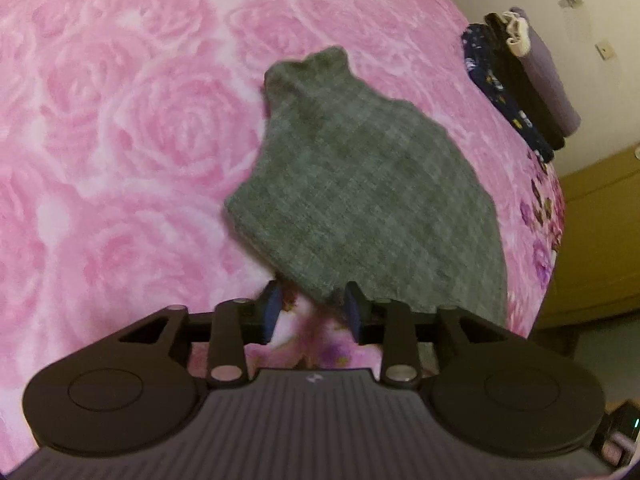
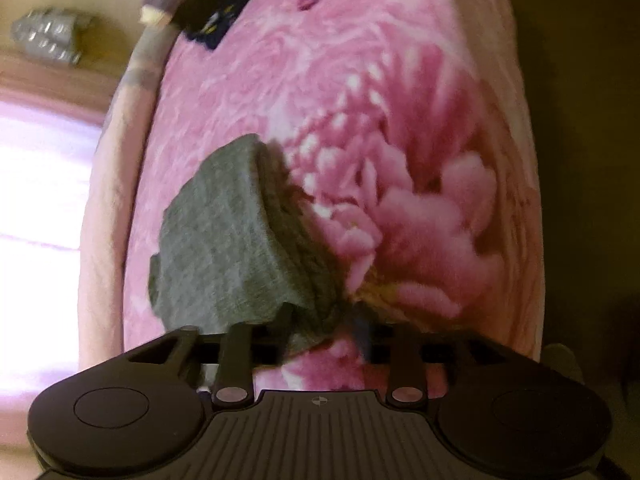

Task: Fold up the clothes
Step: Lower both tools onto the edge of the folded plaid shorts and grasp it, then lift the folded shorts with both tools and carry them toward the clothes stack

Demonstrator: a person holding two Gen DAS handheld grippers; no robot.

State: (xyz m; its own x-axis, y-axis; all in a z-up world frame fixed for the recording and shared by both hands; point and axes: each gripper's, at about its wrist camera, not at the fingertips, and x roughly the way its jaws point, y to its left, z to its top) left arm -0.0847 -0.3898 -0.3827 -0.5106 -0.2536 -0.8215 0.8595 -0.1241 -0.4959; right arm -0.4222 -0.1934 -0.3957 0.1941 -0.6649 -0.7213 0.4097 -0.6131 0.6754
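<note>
Folding was midway as I judged it: the grey knit garment [image 1: 352, 184] lay bunched on the pink bed [image 1: 120, 120], my left gripper [image 1: 314, 308] spread at its near edge, my right gripper [image 2: 326, 326] spread around a corner without clamping it, so next I needed firm pinches.

The garment [image 1: 360, 184] ahead of my left tool [image 1: 314, 312] is grey knit with a faint grid weave. The blanket [image 1: 120, 140] under it is pink with paler rose swirls (purple flowers near its edge). My tools are black with blue pads [image 1: 272, 310]. The stacked clothes [image 1: 520, 80] are navy floral, black and mauve.
</note>
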